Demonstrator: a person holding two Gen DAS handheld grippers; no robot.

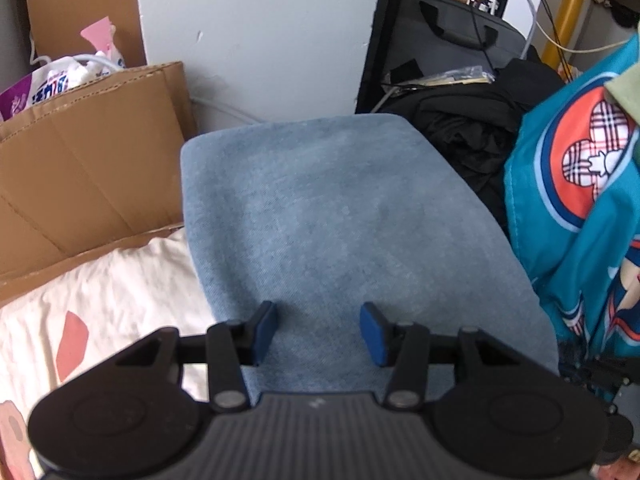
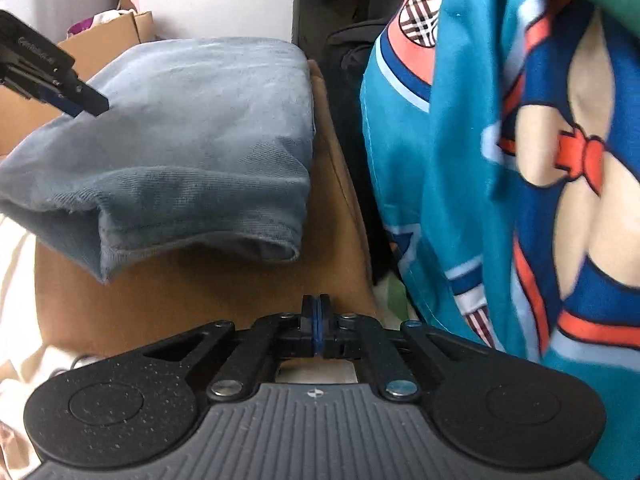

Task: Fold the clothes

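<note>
Folded blue cloth (image 1: 340,220) under your left gripper (image 1: 318,330)
Your left jaws stand apart above its near edge, holding nothing; your right gripper (image 2: 317,330) is closed empty, near the teal garment (image 2: 460,160) on the right.

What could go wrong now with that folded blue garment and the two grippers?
The left gripper hovers open over the folded blue garment; closing could catch only the top layer and undo the fold. The garment overhangs the tan surface at its near corner, so a nudge might drag it off. The right gripper, shut on nothing, sits close to the hanging teal cartoon-print fabric and could snag it.
</note>
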